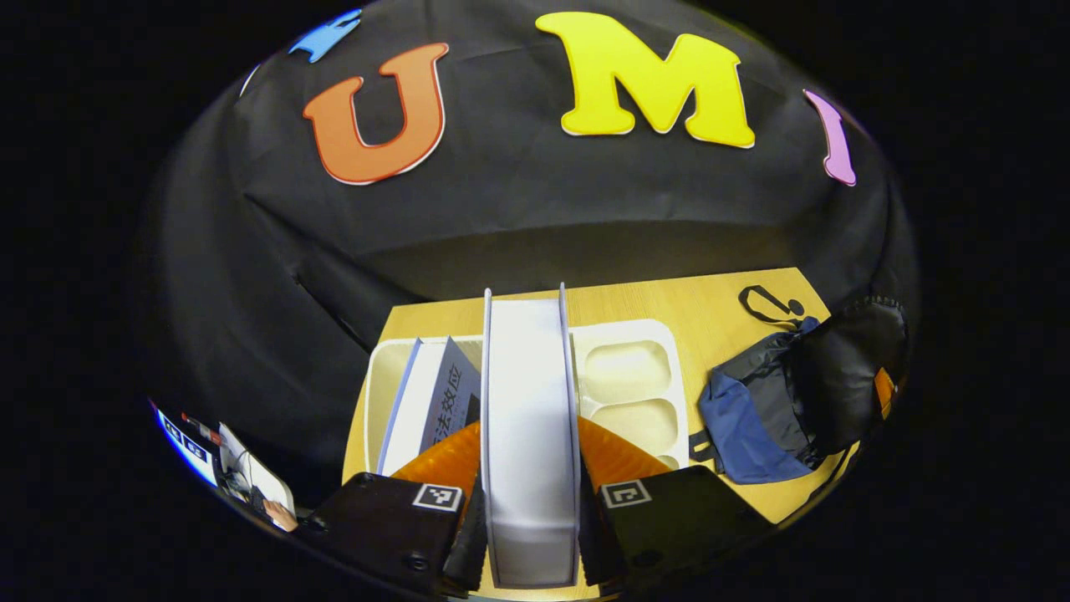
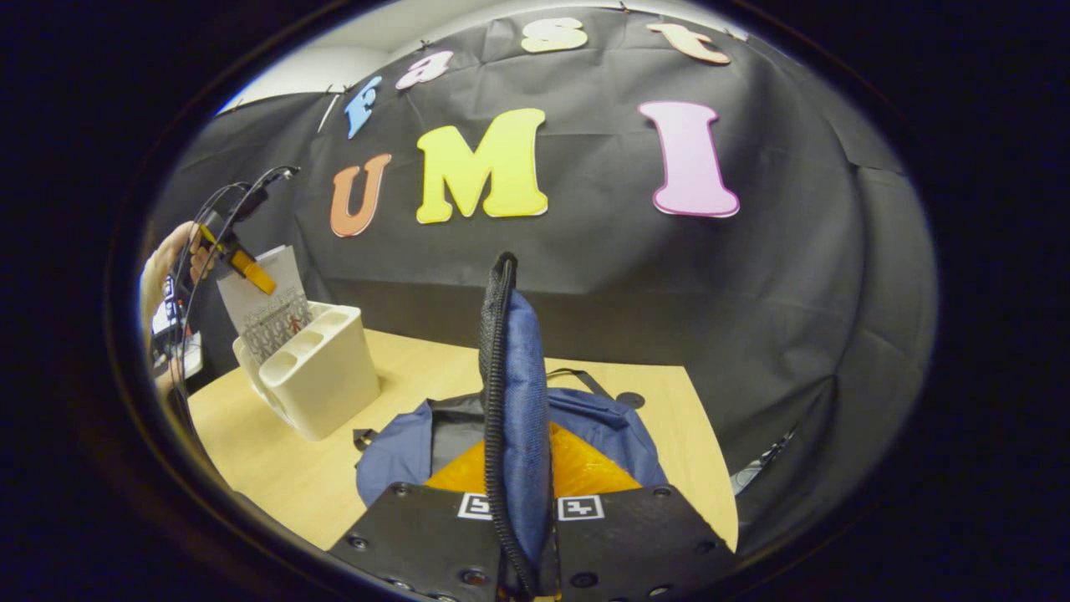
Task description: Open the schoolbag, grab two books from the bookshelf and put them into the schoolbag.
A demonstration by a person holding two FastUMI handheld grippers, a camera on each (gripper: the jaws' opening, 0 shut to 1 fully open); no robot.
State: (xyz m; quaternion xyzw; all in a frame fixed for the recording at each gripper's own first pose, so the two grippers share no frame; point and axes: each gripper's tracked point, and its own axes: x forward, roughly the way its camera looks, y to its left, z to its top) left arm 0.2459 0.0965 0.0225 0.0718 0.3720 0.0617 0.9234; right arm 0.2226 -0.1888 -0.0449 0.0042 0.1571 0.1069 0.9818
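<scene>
In the left gripper view my left gripper (image 1: pixel 529 535) is shut on a pale book (image 1: pixel 528 401), held edge-on above the white bookshelf (image 1: pixel 635 368). A second book (image 1: pixel 435 401) leans in the shelf's left slot. The blue and black schoolbag (image 1: pixel 769 410) lies to the right on the table. In the right gripper view my right gripper (image 2: pixel 522 543) is shut on the bag's zippered flap (image 2: pixel 518 376) and holds it upright over the schoolbag (image 2: pixel 401 451). Far left, the left gripper (image 2: pixel 242 263) holds the book (image 2: pixel 267 309) above the bookshelf (image 2: pixel 318 376).
The wooden table (image 2: pixel 276 468) ends close behind the shelf and bag at the black cloth wall. A hand (image 2: pixel 167 251) with cables is at the far left. A black strap loop (image 1: pixel 769 305) lies behind the bag. Small items sit off the table's left edge (image 1: pixel 226 468).
</scene>
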